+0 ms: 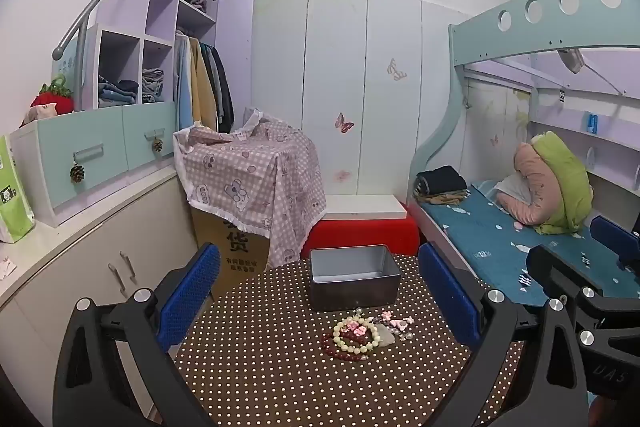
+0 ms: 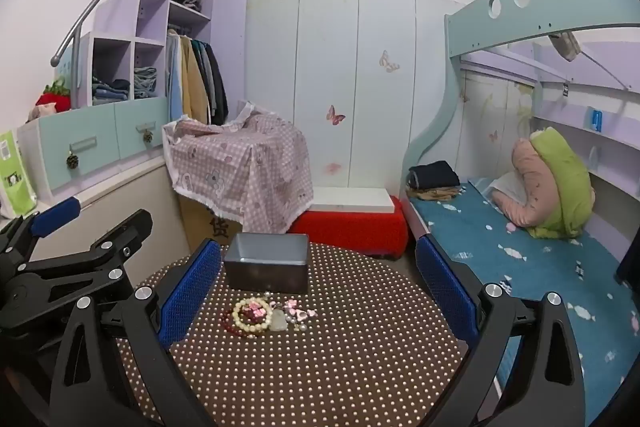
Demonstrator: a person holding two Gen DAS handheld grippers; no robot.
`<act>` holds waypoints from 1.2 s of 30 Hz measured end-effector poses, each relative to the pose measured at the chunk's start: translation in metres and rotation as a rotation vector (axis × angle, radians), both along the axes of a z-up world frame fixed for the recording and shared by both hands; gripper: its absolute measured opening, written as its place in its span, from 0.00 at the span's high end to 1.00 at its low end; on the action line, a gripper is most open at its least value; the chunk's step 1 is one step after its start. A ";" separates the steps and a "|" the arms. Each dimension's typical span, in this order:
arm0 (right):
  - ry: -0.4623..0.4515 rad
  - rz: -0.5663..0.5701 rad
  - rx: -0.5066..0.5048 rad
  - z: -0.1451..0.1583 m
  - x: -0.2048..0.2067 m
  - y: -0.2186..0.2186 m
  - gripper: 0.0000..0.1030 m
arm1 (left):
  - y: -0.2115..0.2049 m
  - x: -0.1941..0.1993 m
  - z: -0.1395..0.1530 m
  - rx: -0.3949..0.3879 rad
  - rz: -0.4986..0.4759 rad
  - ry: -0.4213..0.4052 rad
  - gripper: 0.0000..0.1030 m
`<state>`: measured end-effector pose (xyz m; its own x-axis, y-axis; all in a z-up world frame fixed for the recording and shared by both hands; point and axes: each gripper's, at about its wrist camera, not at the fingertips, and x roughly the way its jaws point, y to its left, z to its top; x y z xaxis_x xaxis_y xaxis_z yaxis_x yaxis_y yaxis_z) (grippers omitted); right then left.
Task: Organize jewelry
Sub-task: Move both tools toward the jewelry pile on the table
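A pile of jewelry lies on the brown dotted round table (image 1: 280, 379): a cream bead bracelet (image 1: 357, 336) over a dark red bead bracelet (image 1: 340, 349), with pink charms (image 1: 394, 323) and small pearls beside them. An open grey metal box (image 1: 354, 277) stands just behind the pile. My left gripper (image 1: 320, 291) is open and empty, held above the table in front of the pile. My right gripper (image 2: 318, 287) is open and empty too; the pile (image 2: 256, 315) and the box (image 2: 266, 263) sit between its blue fingers. The left gripper also shows at the left of the right wrist view (image 2: 60, 227).
A cardboard box under a pink checked cloth (image 1: 252, 179) stands behind the table, beside a red stool (image 1: 360, 231) with a white board. Cabinets and drawers (image 1: 100, 147) run along the left. A bunk bed (image 1: 520, 227) with folded clothes and pillows is on the right.
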<state>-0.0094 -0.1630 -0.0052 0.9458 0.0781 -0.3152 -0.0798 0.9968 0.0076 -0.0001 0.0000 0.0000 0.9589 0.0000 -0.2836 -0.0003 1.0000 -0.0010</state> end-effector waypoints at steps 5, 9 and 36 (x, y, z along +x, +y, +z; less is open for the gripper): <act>-0.004 0.002 0.000 0.000 0.000 0.000 0.08 | 0.000 0.000 0.000 0.000 0.000 0.001 0.07; -0.005 0.001 0.002 -0.001 0.000 0.000 0.08 | 0.000 0.000 0.000 0.002 0.000 0.003 0.07; 0.008 0.003 0.006 -0.007 0.004 -0.001 0.08 | -0.005 0.007 -0.010 0.007 -0.004 0.023 0.07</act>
